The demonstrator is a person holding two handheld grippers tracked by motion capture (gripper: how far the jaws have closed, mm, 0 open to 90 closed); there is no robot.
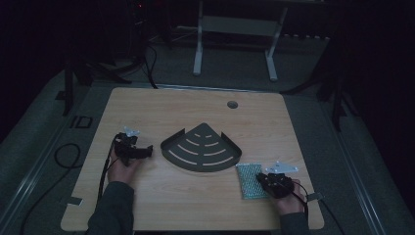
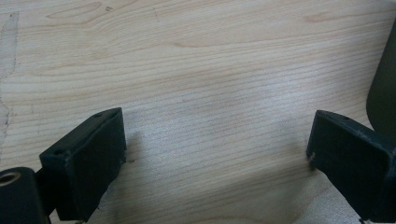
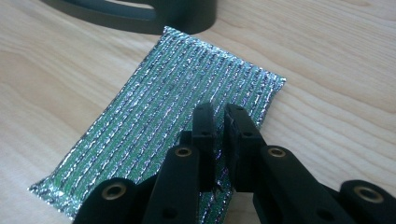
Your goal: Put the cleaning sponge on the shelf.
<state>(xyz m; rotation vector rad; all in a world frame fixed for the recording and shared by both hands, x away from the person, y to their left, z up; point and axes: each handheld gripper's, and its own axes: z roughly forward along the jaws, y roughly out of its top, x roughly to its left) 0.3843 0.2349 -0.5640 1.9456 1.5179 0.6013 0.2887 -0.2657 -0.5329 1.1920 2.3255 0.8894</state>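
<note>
Silvery-green and ribbed, the sponge [image 3: 163,116] lies flat on the wooden table [image 1: 147,112], an oblong pad whose glittering threads run in lengthwise stripes of green and silver. Its weave looks coarse and shiny, and its edges are slightly frayed. No brand, label or writing can be read on it, nor on anything else in the pictures.

In the high view the sponge [image 1: 250,180] sits near the table's front right, with its far corner just beside the rim of the dark rack [image 1: 201,148]. That rack is a fan-shaped metal corner shelf with curved slots and a low wall, lying near the middle of the table.

The right gripper [image 3: 220,122] is low over the sponge's near end, its black jaws nearly together with only a narrow slit between them. They look to rest on or just above the pad's edge; whether they pinch any of the fabric cannot be told. In the high view this gripper [image 1: 260,179] is at the sponge's right edge.

The left gripper [image 2: 217,140] has its jaws spread wide over bare wood, nothing between them, with the rack's dark wall at the picture's right. From above it [image 1: 147,150] lies just left of the rack.
</note>
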